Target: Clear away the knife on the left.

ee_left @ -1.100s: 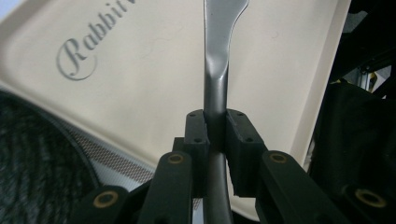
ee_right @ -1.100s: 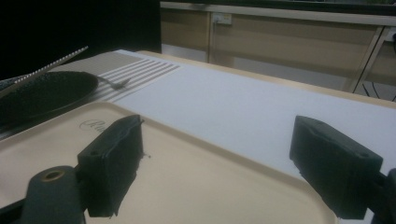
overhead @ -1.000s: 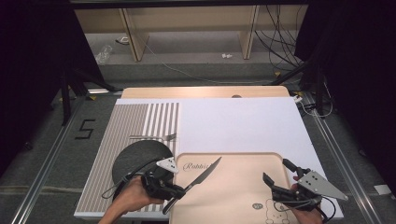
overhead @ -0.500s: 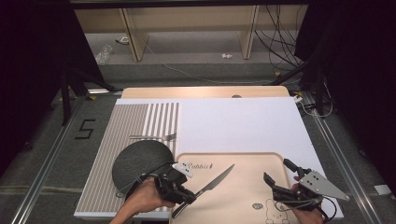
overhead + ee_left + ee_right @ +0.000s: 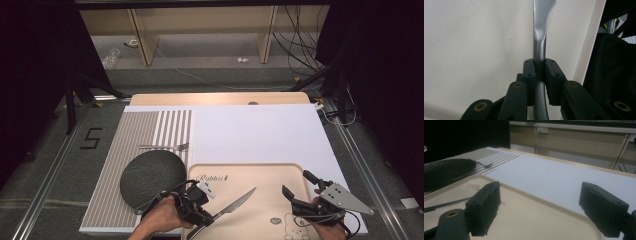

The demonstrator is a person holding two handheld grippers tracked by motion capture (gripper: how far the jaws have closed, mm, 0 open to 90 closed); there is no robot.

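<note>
Knife (image 5: 234, 206) carried rightward over the tray (image 5: 280, 170)

We see our left hand-held gripper (image 5: 202, 212), pinching its handle, shift from the plate (image 5: 152, 175); the right hand-held gripper (image 5: 300, 192) waits spread.

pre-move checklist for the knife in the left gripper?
1. Left gripper shut on knife handle: ok; pads clamp both sides.
2. Knife centred in the jaws: ok.
3. Blade over tray: ok; whether it touches, cannot tell.
4. Plate apart from the blade: ok, it lies to the left.
5. Fork out of the way: ok, beyond the plate on the striped mat.
6. Right gripper open, empty, apart from the knife: ok.
</note>
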